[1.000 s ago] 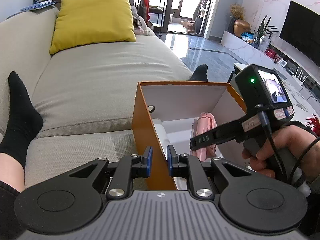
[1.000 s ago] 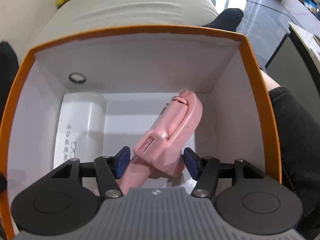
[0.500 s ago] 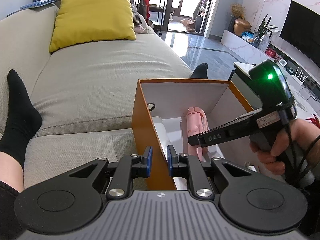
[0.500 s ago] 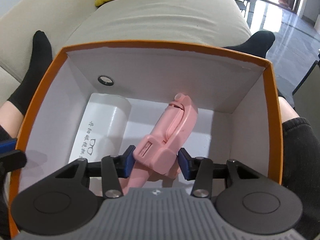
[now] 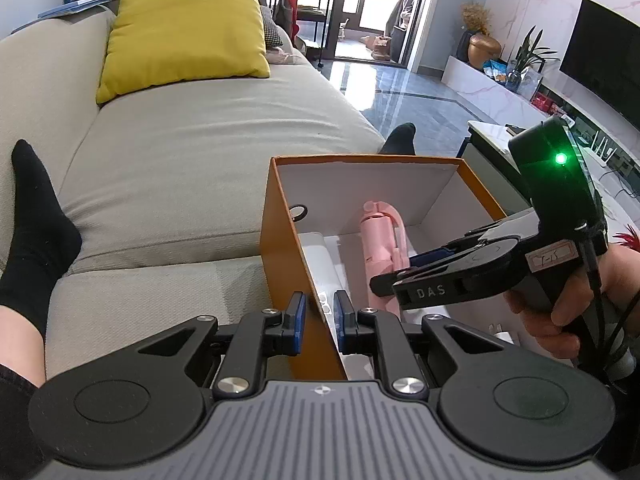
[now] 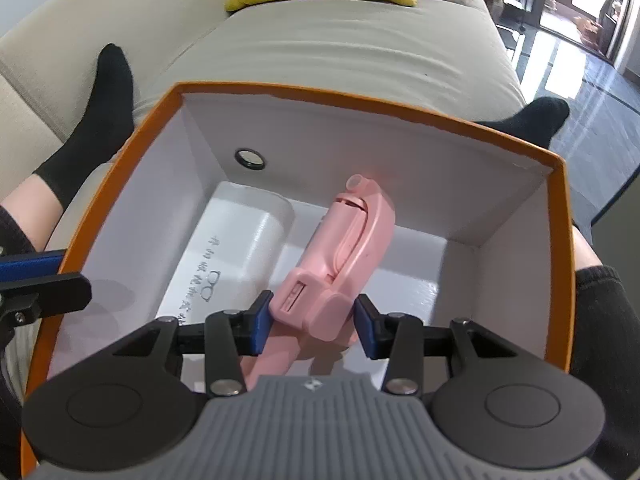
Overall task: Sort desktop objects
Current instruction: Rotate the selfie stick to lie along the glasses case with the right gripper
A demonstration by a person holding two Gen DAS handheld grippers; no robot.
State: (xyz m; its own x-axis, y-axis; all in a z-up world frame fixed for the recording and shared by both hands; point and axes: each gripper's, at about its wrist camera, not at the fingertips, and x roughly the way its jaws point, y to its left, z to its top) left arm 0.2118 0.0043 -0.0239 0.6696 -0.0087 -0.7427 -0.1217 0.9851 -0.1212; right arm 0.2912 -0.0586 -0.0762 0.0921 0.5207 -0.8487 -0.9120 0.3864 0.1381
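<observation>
At the bottom of the left wrist view we see our left gripper point(image 5: 319, 318) clamped on the near wall of the orange box point(image 5: 280, 264). In the right wrist view, lower centre, our right gripper point(image 6: 311, 322) straddles the pink device point(image 6: 344, 252), which lies inside the box beside a white case point(image 6: 240, 248); we cannot tell whether the pads press on it.

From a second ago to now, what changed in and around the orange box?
The right gripper narrowed around the pink device and rolled, swinging it more upright inside the orange box; its pads look in contact, device not released. The left gripper stayed clamped on the box wall. The white case did not move.
</observation>
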